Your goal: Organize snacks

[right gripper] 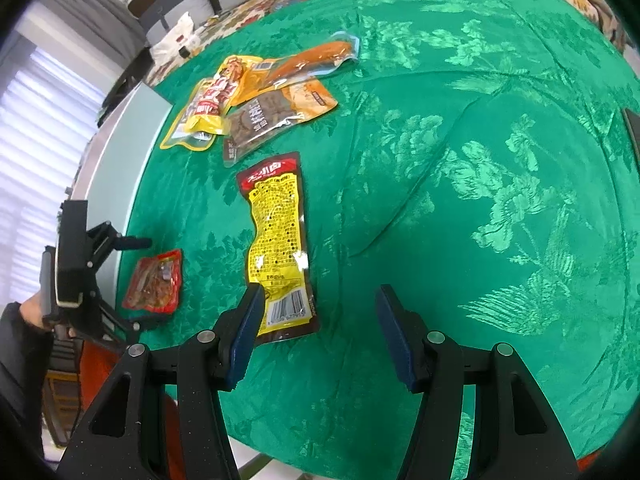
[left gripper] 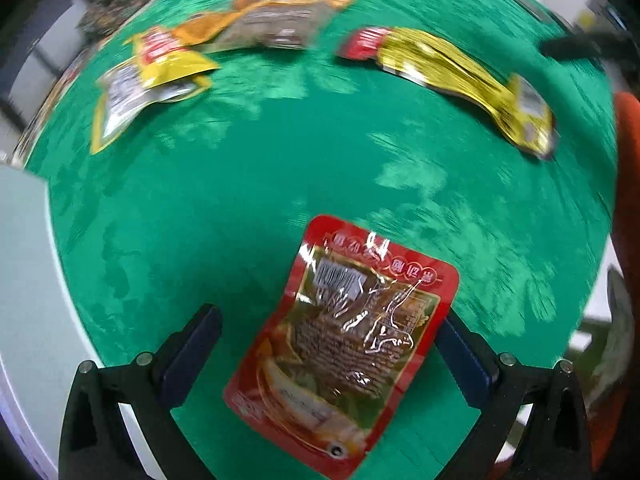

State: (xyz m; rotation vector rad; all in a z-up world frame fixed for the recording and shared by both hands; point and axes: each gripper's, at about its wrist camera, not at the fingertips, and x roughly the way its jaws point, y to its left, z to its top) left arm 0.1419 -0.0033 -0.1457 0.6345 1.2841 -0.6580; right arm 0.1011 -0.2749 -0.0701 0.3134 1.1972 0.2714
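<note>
So the left gripper (left gripper: pixel 332 344) is pointing pretty much straight down at the green patterned tablecloth (left gripper: pixel 248 200), jaws spread wide, and the small red snack packet (left gripper: pixel 340 344) lies flat right between its fingers. The packet sits at a slant, nearer the right-hand finger — its edge overlaps that pad in the left wrist view, but I can't tell if it's actually touching. The left-hand finger is clearly apart from it. From the right wrist camera you can see the same gripper (right gripper: pixel 132 280) over the packet (right gripper: pixel 154 282) near the cloth's edge, with a dark sleeve (right gripper: pixel 16 344) behind it.

The right gripper (right gripper: pixel 316 332) is tilted down at the cloth, jaws standing about halfway apart with nothing between them, only bare green fabric. The long yellow packet with the red top (right gripper: pixel 278 244) lies just ahead of its left finger, barcode end nearest that fingertip and partly tucked behind it in the view, the red end pointing away.

Further out past that packet is a loose heap of snacks: a yellow pouch with a red label (right gripper: pixel 204 112), a brown see-through packet (right gripper: pixel 276 116) and an orange sausage-looking one (right gripper: pixel 316 58), all overlapping each other. In the left wrist view the same pile (left gripper: pixel 224 36) is blurred, way out ahead and to the left, and the long yellow one (left gripper: pixel 460 76) is out ahead to the right — both well apart from the red packet
</note>
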